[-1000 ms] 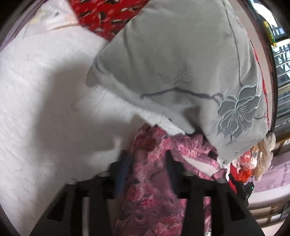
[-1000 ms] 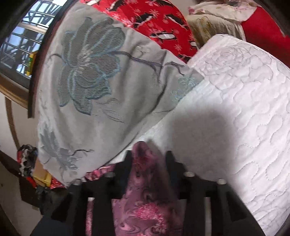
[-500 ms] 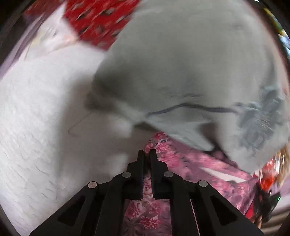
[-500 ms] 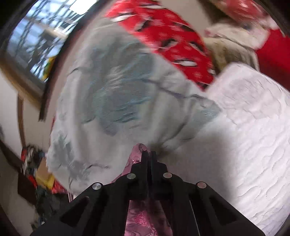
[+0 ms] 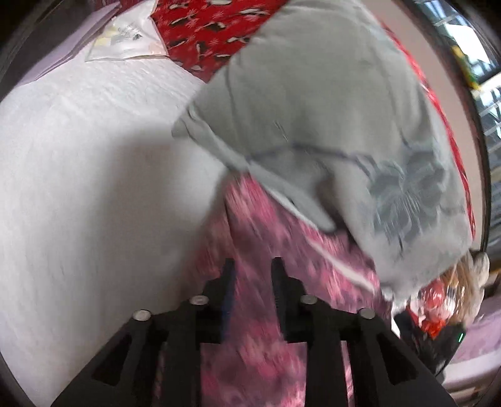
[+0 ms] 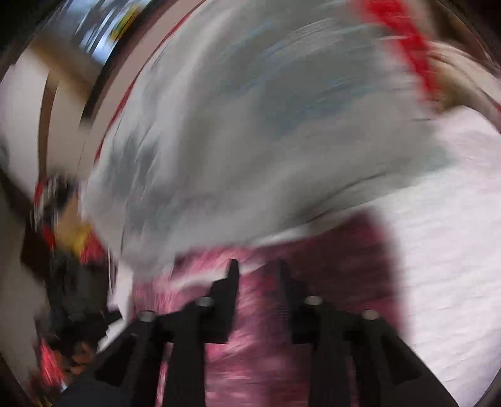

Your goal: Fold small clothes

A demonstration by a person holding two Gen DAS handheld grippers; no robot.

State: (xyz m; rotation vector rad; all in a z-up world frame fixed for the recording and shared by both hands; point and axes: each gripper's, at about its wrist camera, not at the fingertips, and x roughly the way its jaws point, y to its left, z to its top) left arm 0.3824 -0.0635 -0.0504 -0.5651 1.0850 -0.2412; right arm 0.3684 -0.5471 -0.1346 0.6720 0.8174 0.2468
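Observation:
A pink patterned garment (image 5: 256,313) lies on the white quilted bed (image 5: 78,188), partly tucked under a grey flowered pillow (image 5: 328,109). My left gripper (image 5: 250,266) is open, its fingers straddling the garment's cloth without pinching it. In the right wrist view, heavily blurred, the same garment (image 6: 256,344) lies under my right gripper (image 6: 258,266), which is open above it, with the grey pillow (image 6: 266,125) just beyond.
A red patterned cloth (image 5: 213,28) and a plastic-wrapped packet (image 5: 125,34) lie at the bed's far end. A cluttered heap of red and dark items (image 5: 438,306) sits off the bed's side. A window (image 5: 469,47) is beyond the pillow.
Both grippers were shut on the pink garment half a second ago and have now opened. The garment has spread flat; both cameras are moving fast.

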